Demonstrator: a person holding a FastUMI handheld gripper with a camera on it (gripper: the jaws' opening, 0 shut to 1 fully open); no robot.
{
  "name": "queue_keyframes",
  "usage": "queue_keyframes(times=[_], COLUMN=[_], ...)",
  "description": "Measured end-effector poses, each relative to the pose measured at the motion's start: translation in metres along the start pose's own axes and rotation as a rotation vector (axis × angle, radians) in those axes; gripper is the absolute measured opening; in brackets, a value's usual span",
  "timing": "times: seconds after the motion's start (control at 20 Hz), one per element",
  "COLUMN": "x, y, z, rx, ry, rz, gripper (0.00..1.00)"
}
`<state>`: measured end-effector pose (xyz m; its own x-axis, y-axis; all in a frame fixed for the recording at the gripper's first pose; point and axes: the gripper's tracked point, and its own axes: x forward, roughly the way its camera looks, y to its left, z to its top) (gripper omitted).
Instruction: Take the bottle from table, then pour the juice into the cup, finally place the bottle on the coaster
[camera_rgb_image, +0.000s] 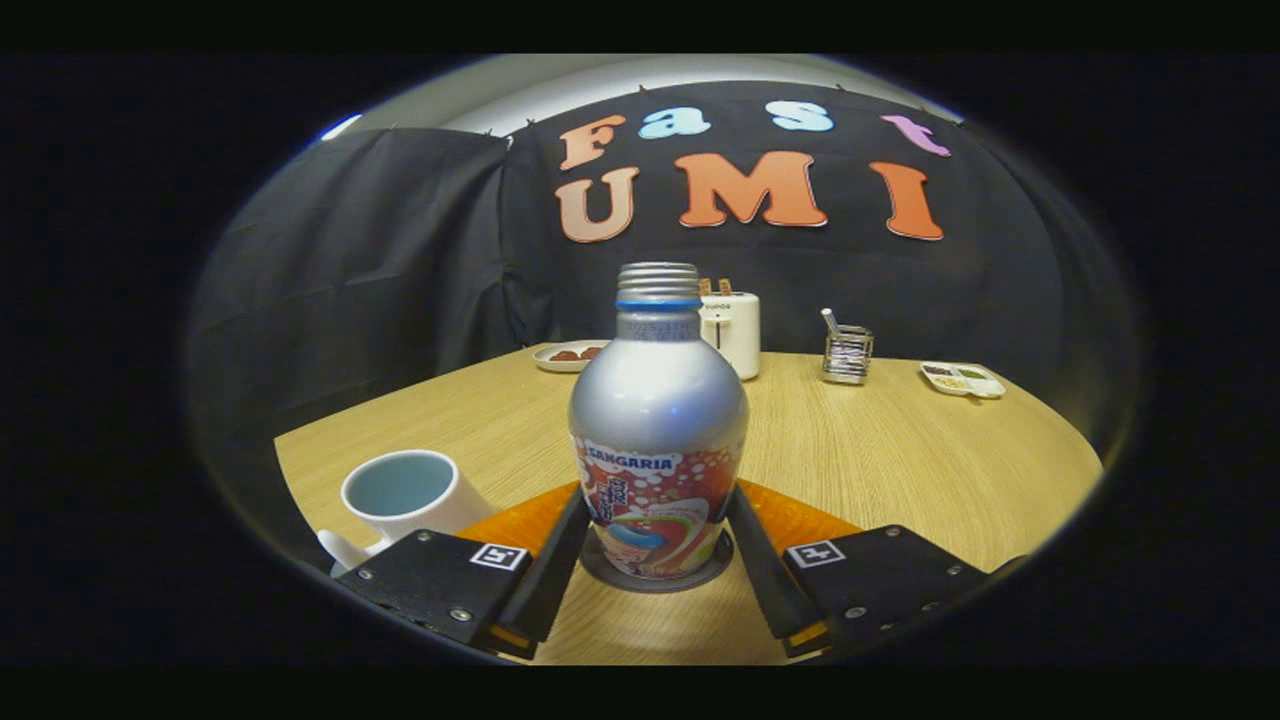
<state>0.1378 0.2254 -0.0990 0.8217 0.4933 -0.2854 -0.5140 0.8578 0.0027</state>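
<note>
Bottle upright on coaster — gripper pinching it; cup beside.

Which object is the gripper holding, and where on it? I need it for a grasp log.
The gripper holds the upright juice bottle by its lower body, one finger on each side, its base on the dark coaster.

The gripper sits low and level, its fingers spread in a V, each touching the bottle.
</note>
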Motion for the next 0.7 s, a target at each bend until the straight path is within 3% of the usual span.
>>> queue_keyframes(times=[0.15, 0.35, 0.7], x=[-0.003, -0.017, -0.076], y=[0.000, 0.003, -0.007], z=[-0.006, -0.003, 0.008], rx=[0.021, 0.052, 0.040], ry=[0.012, -0.004, -0.027], rz=[-0.016, -0.028, -0.094], gripper=[0.82, 0.96, 0.97])
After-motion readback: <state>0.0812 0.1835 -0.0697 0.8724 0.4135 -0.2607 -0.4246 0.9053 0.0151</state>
